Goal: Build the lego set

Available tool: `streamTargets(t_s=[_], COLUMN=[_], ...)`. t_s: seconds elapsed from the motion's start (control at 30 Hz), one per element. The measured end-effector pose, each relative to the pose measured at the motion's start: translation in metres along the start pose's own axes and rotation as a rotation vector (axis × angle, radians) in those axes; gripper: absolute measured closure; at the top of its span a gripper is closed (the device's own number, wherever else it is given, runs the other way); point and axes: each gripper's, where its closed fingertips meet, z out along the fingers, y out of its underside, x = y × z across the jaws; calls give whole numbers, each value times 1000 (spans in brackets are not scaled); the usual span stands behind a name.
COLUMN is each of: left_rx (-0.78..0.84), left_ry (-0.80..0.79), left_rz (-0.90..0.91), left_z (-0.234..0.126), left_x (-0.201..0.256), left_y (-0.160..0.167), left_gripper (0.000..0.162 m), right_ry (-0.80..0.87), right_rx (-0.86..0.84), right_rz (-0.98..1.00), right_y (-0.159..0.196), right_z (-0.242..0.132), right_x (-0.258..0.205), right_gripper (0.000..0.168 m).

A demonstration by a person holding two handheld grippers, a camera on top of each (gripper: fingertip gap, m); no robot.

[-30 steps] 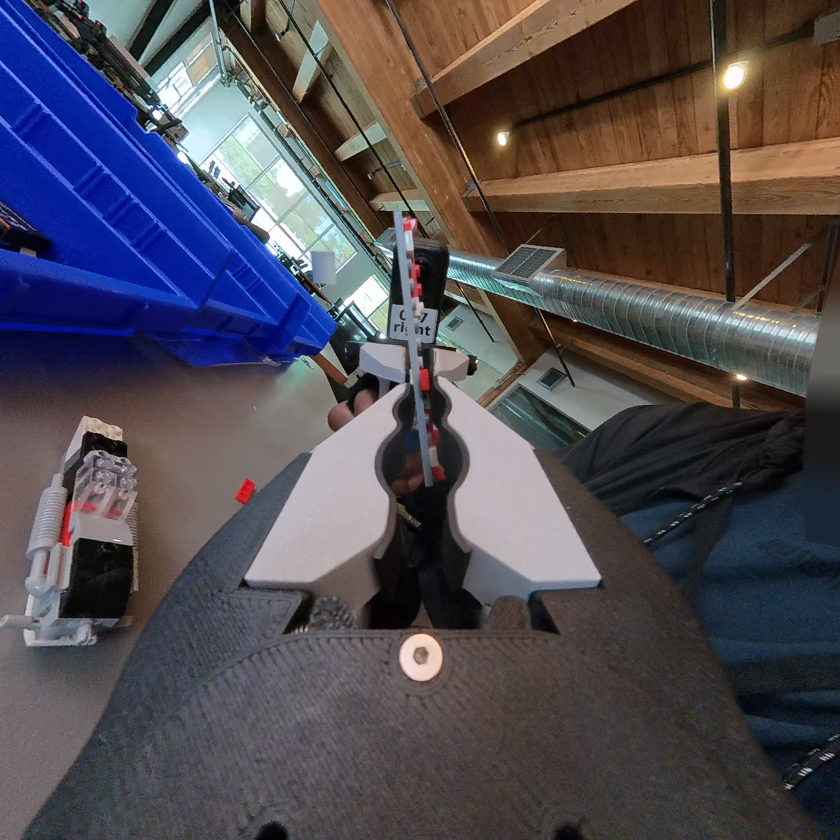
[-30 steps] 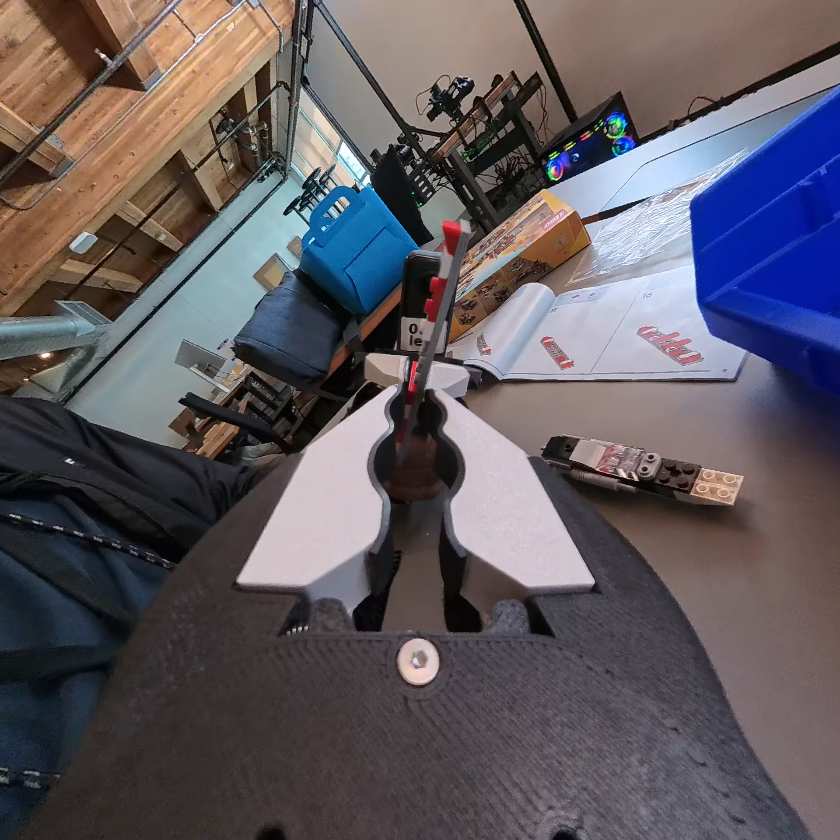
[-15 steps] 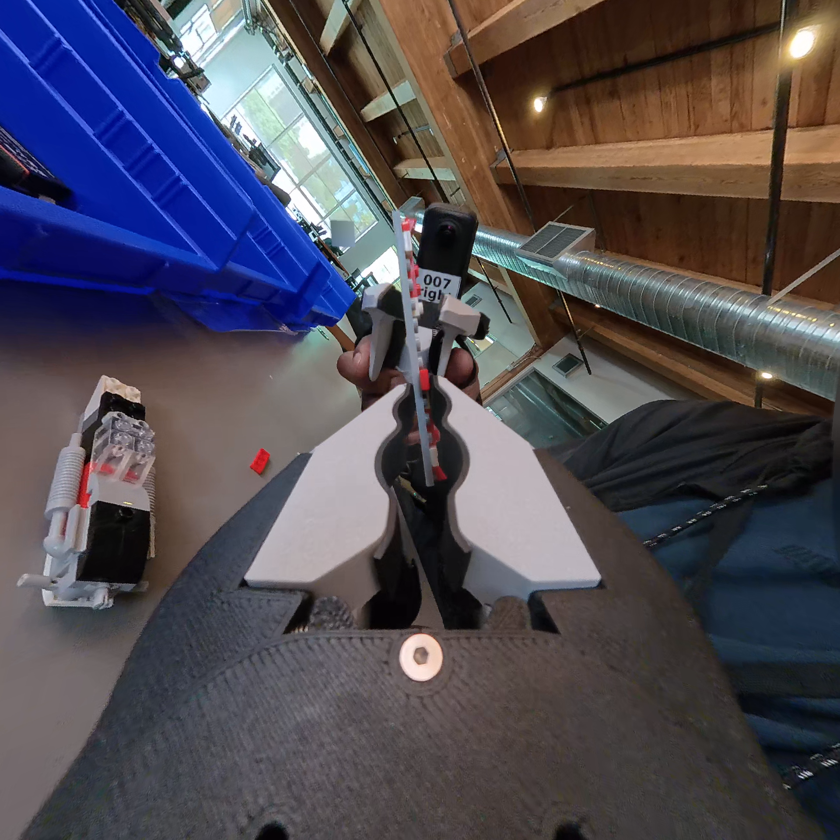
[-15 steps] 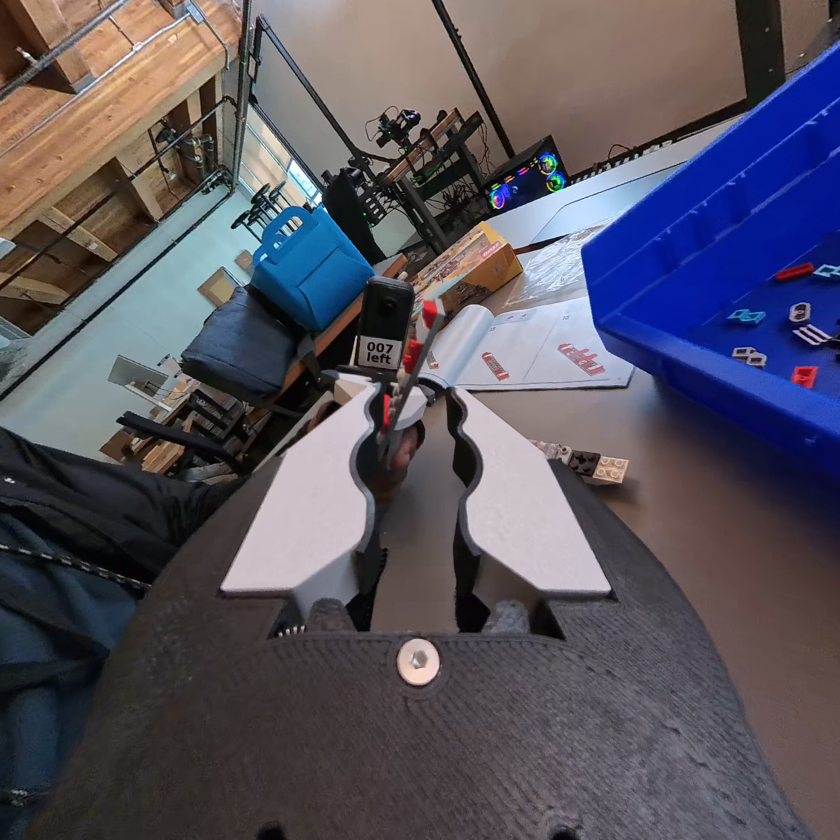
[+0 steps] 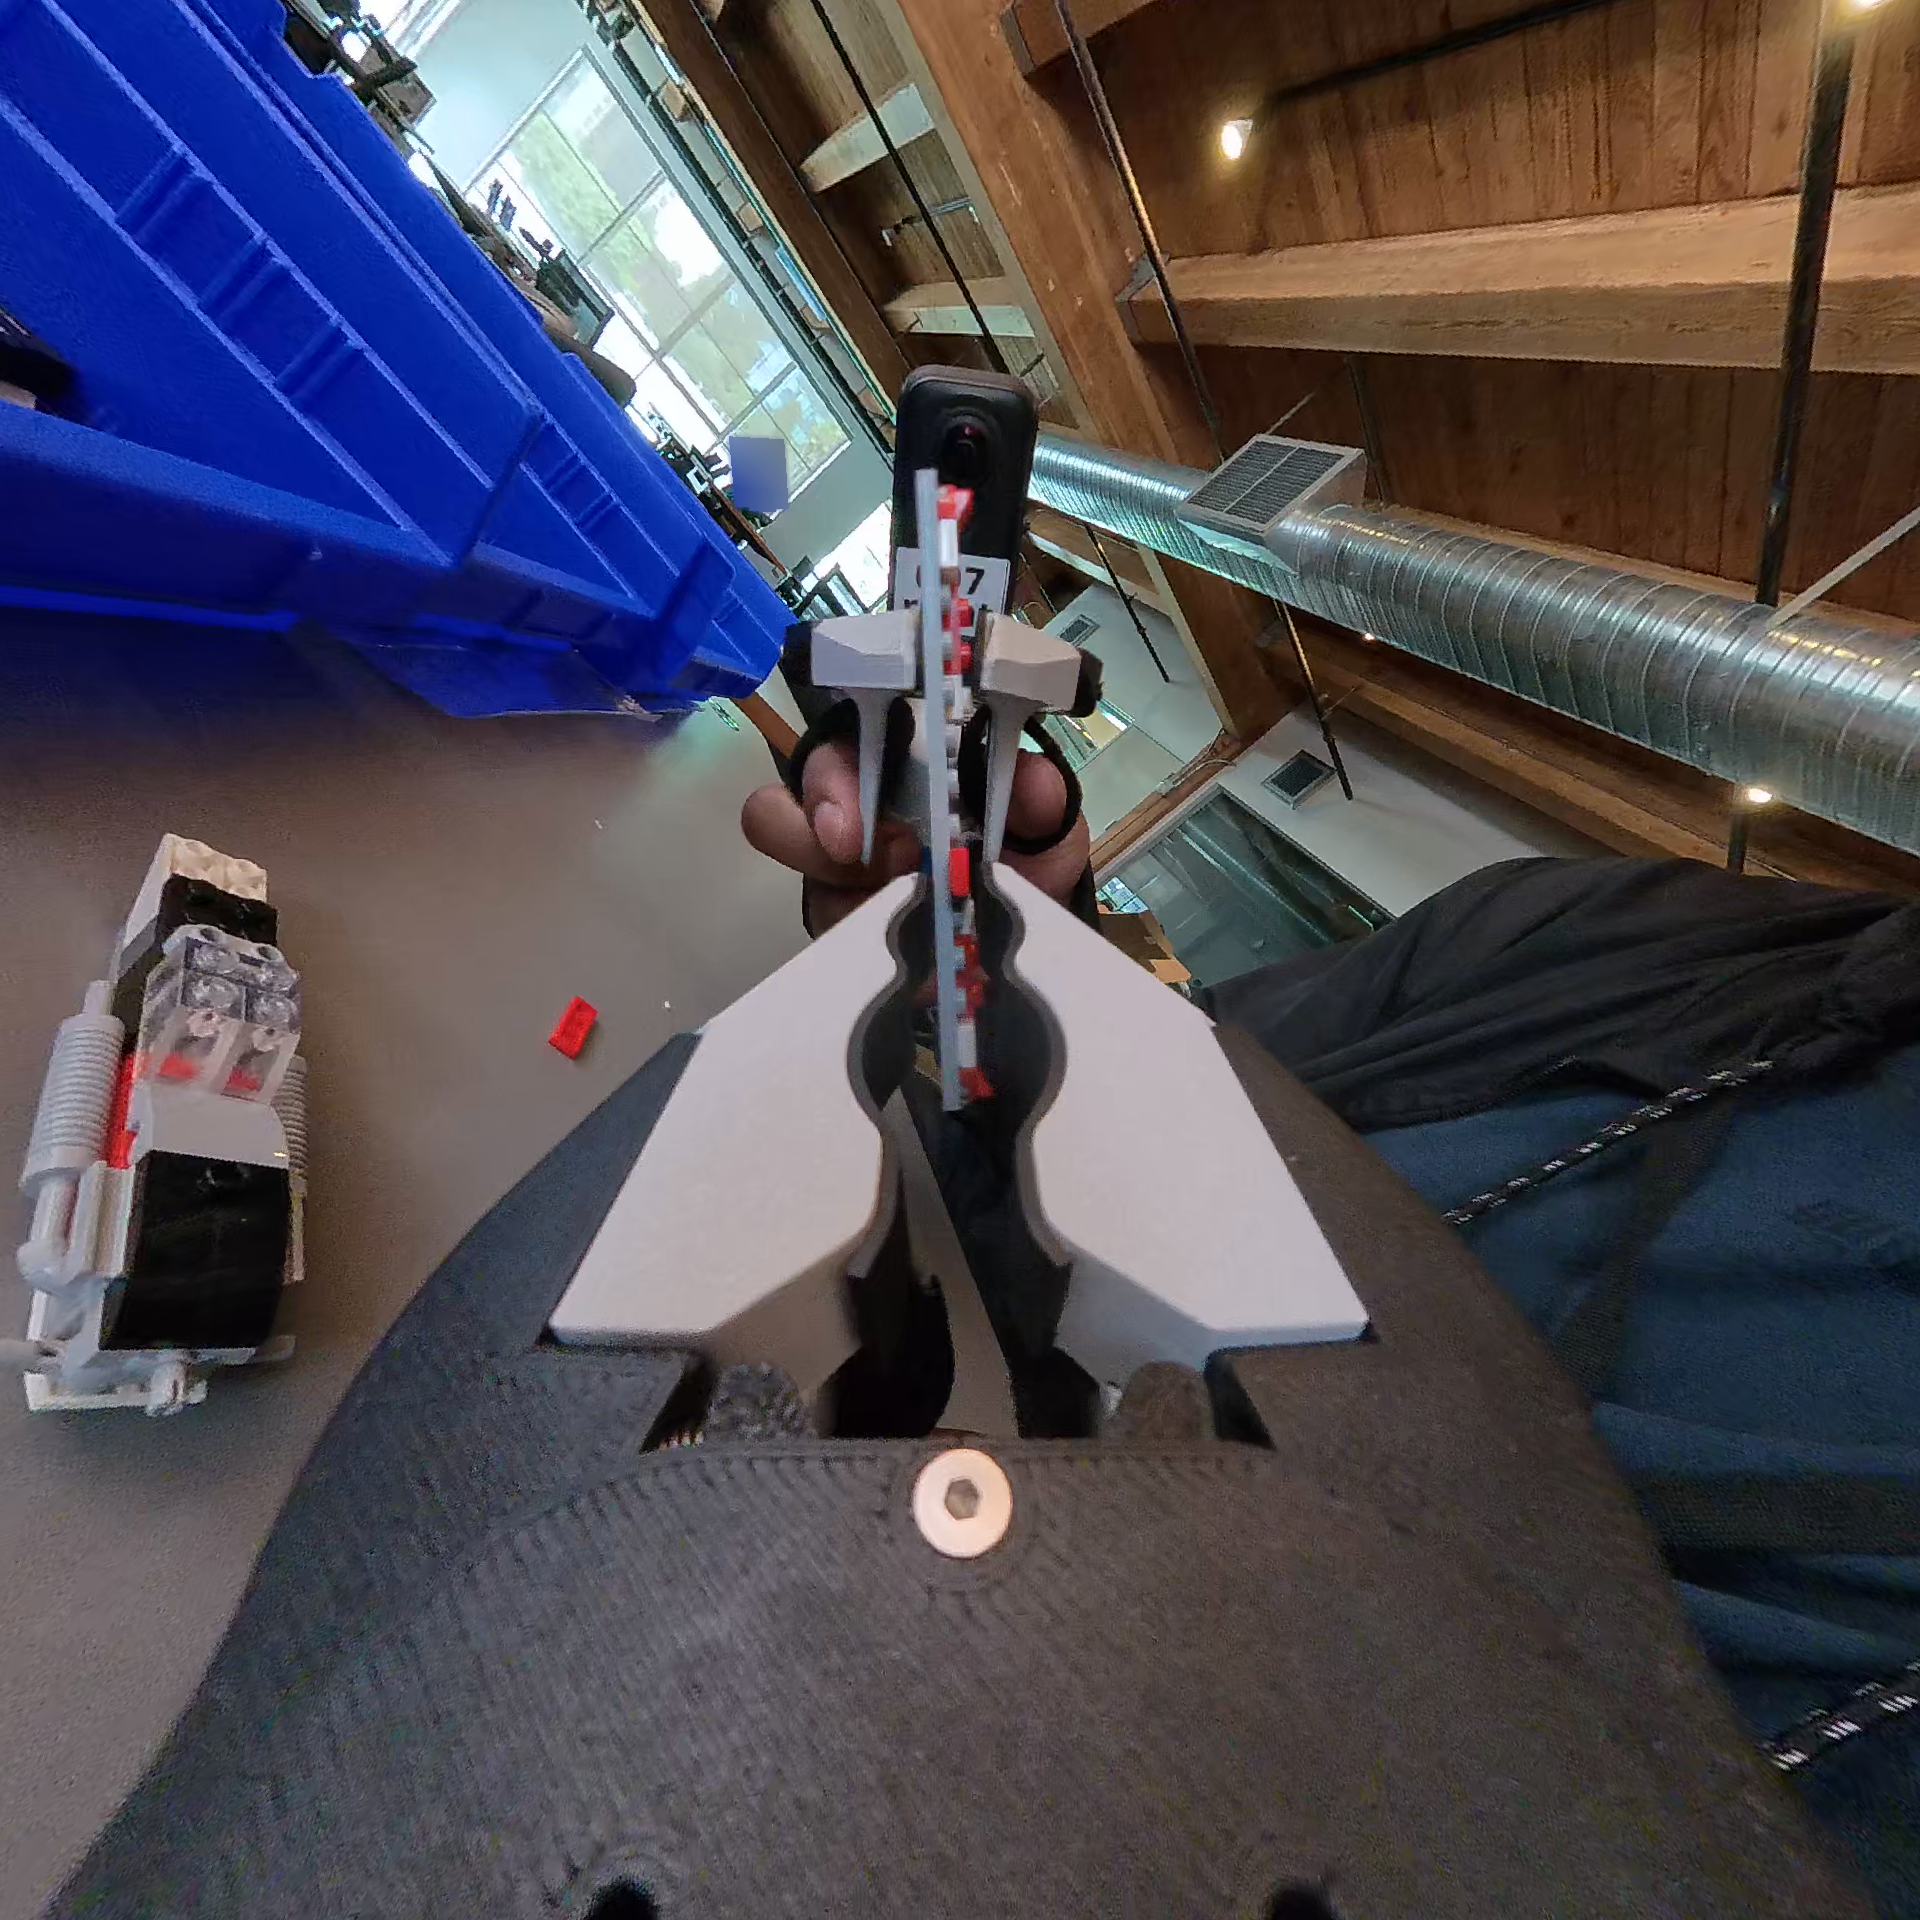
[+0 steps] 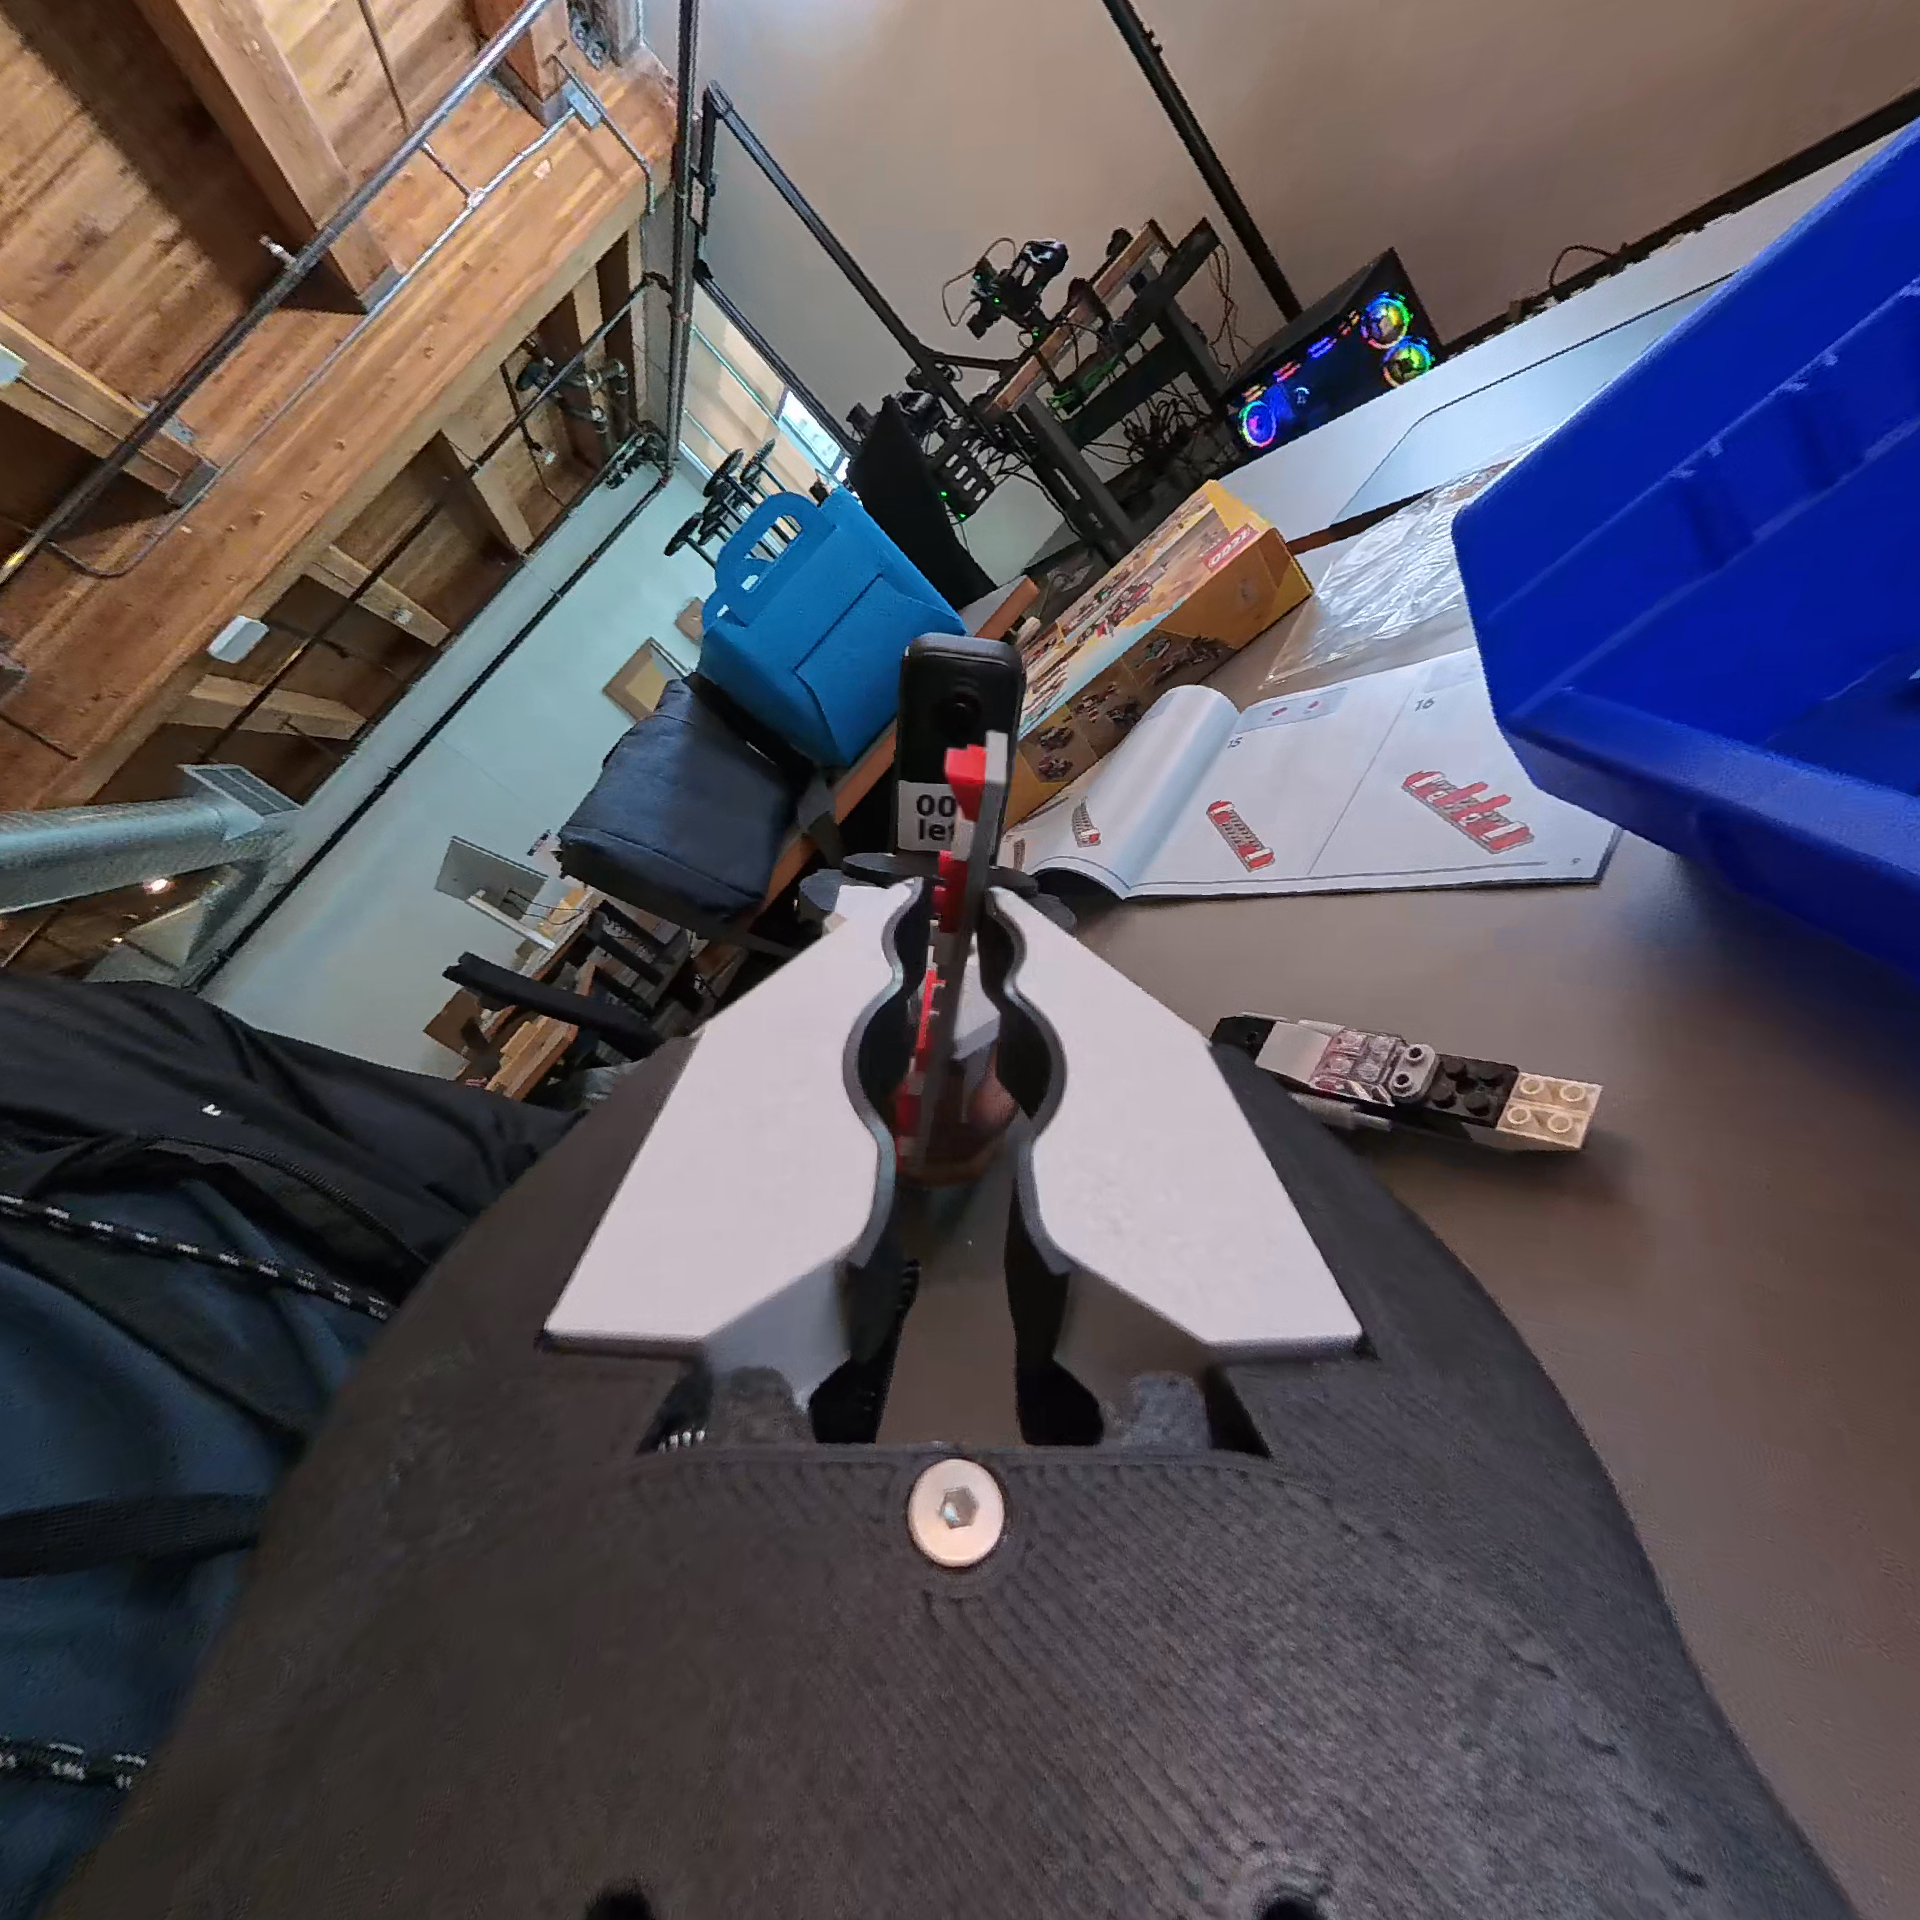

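A thin grey plate (image 5: pixel 943 727) with small red and white pieces on it is held on edge in the air between the two grippers. My left gripper (image 5: pixel 956 883) is shut on its near end. My right gripper (image 6: pixel 951 894) is shut on the same plate (image 6: pixel 971 831) from the opposite side; it also shows in the left wrist view (image 5: pixel 932 821), facing me with a hand behind it. A black, white and grey partial build (image 5: pixel 156 1143) lies on the dark table (image 5: pixel 468 883); it also shows in the right wrist view (image 6: pixel 1434 1081).
Blue bins (image 5: pixel 312 364) stand along the table's far side; one (image 6: pixel 1714 623) is close on the right. A loose red piece (image 5: pixel 572 1025) lies on the table. An open instruction booklet (image 6: pixel 1330 800) and the set's yellow box (image 6: pixel 1143 623) lie beyond. The person's dark jacket is close by. Left and right tips are no more than a few centimetres apart.
Half a second ago my right gripper was open and drawn off the plate; now it has moved back and closed on it. My left gripper has kept hold throughout.
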Motion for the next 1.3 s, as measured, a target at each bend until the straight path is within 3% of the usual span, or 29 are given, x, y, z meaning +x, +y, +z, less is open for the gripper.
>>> streamTargets(t_s=[0.23,0.47,0.6,0.77,0.87,1.03,1.17,1.3], left_rx=[11,-6,-5,32,54,41,23,20], left_ry=[-7,-4,0,-34,-64,-96,-104,-108], left_rz=[-7,5,-3,-25,-48,-94,-109,-111], left_z=[0,0,0,-6,-12,-11,-7,-8], left_x=[-1,0,0,-7,-12,-21,-25,-27], left_y=[-2,1,1,-6,-11,-6,0,0], left_gripper=[140,157,158,158,158,157,157,157], right_ry=[-26,-20,-15,40,181,485,461,442], right_rx=[-26,-83,-85,-91,-164,-456,-531,-582], right_rz=[27,37,43,20,-105,-483,-618,-633], right_y=[6,17,18,18,29,67,81,93], right_z=[4,9,10,-3,-27,-77,-78,-73], right_x=[-4,-3,-2,9,32,81,80,87], right_gripper=[162,162,161,146,144,140,140,143])
